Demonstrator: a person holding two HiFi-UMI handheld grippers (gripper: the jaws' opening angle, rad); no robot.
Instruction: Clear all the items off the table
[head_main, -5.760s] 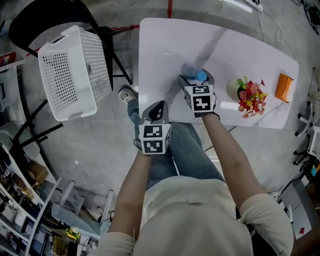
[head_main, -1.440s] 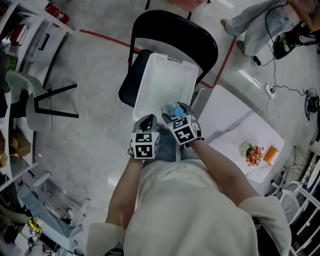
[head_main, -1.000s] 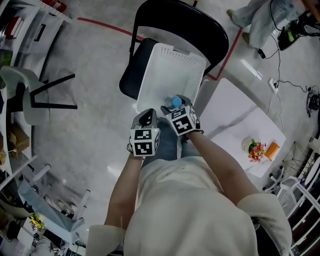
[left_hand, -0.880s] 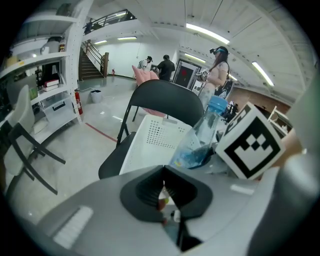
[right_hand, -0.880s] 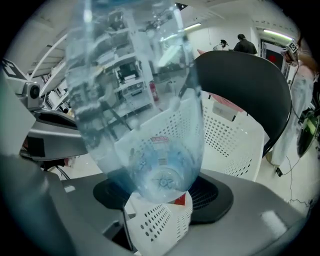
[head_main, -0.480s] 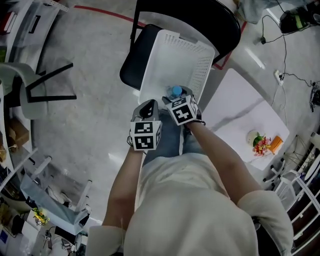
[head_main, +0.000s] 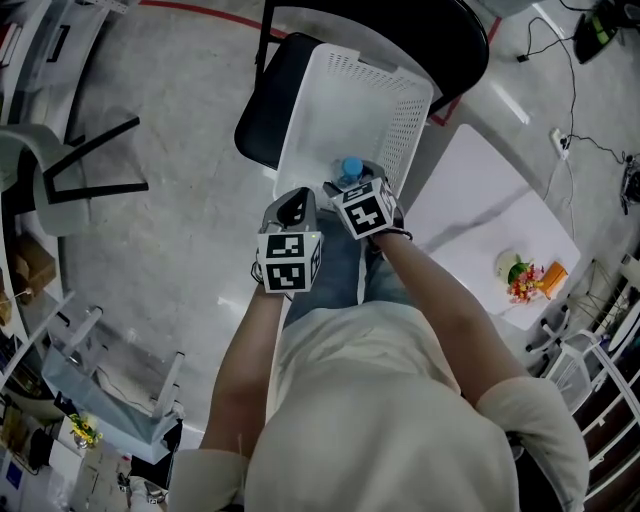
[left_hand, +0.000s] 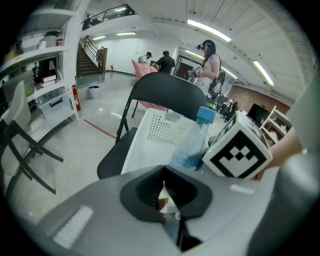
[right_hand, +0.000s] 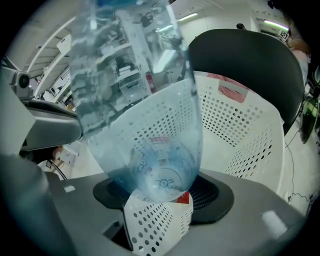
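Tongs in the person's right hand (right_hand: 160, 200) are pinching the lower body of a clear water bottle (right_hand: 145, 100), its round base facing the right gripper view. They are holding it just above the near end of a white perforated basket (head_main: 408, 128), probably so that letting go would drop it straight inside. Tongs in the left hand (head_main: 295, 205) are pressed together with nothing between them, hanging just beside the right ones, seemingly kept out of the way. The basket is sitting on the seat of a black folding chair (head_main: 260, 110), which is raising it to an easy height beside the white bench (head_main: 470, 210). Only the right gripper view is showing the grip itself, with the basket's dotted walls visible through the plastic. Only the left gripper view is showing the bottle side on, tilted with its blue cap uppermost, and people standing far off in the hall. Only the head view is showing the bench, where a small pot of flowers (head_main: 517, 280) and an orange item (head_main: 553, 272) are waiting, so the clearing looks unfinished.
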